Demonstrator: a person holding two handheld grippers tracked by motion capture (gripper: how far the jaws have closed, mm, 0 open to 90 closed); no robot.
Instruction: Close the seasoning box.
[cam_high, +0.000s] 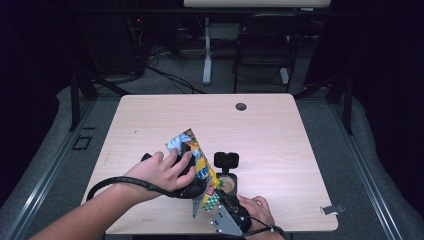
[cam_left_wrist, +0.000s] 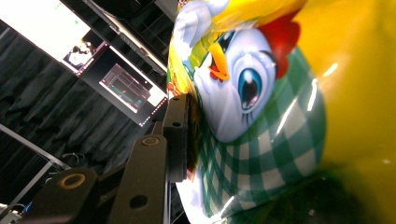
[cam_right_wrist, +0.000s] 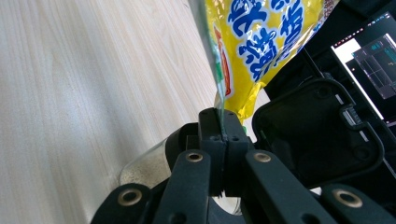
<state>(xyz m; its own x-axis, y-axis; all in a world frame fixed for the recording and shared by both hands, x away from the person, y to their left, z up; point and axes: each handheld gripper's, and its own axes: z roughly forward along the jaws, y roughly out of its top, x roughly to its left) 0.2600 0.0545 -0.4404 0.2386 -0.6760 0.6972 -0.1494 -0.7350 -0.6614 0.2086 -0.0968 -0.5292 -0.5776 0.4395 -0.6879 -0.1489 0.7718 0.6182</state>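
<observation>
bag (cam_high: 200, 165): tilted above near half of bench (cam_high: 280, 130) | left claw (cam_high: 192, 172): around bag's middle | right claw (cam_high: 220, 197): pinching bag's lower edge | jar (cam_high: 227, 184): on bench, just right of bag | lid (cam_high: 226, 160): hinged up behind jar

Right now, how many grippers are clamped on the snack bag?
2. The left gripper holds the snack bag around its middle; the right gripper pinches its lower edge, above the open jar. Parts of both grips are hidden by hands.
</observation>
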